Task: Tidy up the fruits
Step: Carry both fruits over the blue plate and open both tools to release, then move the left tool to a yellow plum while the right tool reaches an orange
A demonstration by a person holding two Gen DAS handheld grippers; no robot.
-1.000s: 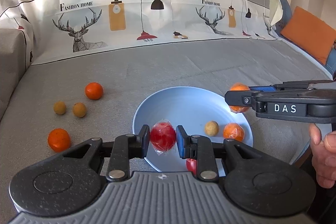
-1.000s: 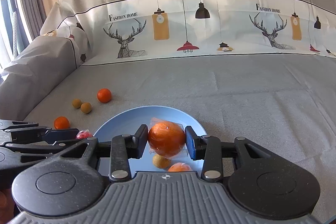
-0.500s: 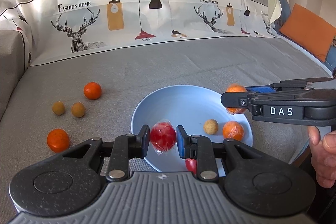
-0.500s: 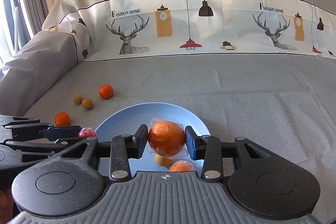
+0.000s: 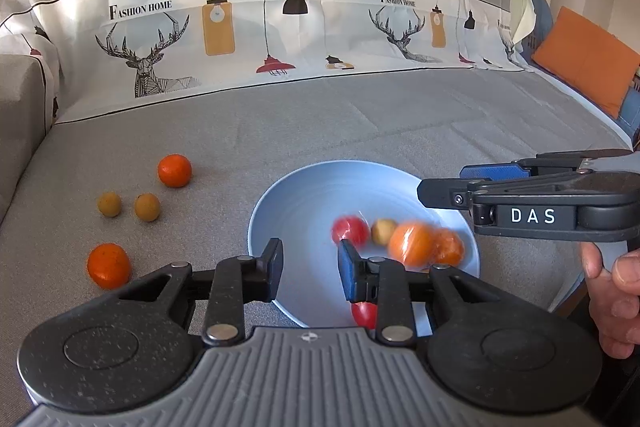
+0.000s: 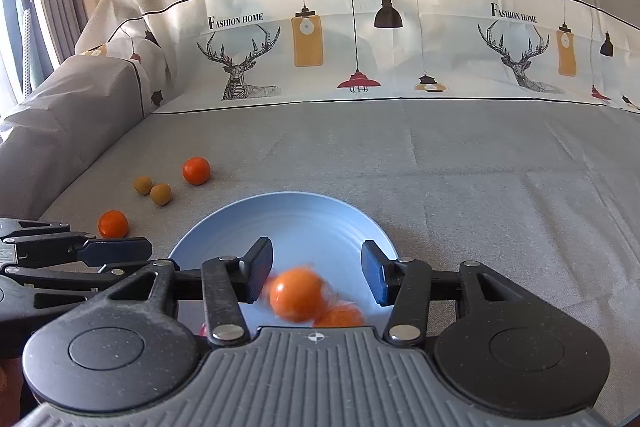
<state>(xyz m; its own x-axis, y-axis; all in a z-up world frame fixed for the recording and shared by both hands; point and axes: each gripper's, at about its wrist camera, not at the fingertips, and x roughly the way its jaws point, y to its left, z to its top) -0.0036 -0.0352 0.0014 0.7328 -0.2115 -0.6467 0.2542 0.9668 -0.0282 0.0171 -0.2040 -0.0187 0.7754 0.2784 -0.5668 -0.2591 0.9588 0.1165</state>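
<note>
A light-blue plate (image 5: 304, 187) (image 6: 300, 211) lies on the grey sofa seat. My left gripper (image 5: 310, 261) (image 6: 120, 251) hangs over its near rim with its jaws opening and nothing between them. A red wrapped fruit (image 5: 350, 231) lies blurred on the plate beside a small tan fruit (image 5: 383, 231). My right gripper (image 6: 316, 263) (image 5: 460, 183) is over the plate's right side, its jaws opening. A blurred orange (image 6: 298, 293) (image 5: 412, 243) is free of the pads, by another orange (image 5: 450, 247). A second red fruit (image 5: 364, 313) is partly hidden behind my left finger.
Left of the plate on the seat lie two oranges (image 5: 174, 170) (image 5: 109, 265) and two small tan fruits (image 5: 109, 203) (image 5: 147, 207). The sofa arm (image 5: 20, 107) rises at far left, an orange cushion (image 5: 584, 67) at far right. A person's hand (image 5: 616, 299) holds the right gripper.
Both grippers have opened. The red wrapped fruit has left the left jaws and the orange has left the right jaws; both are now down on the plate, blurred.
</note>
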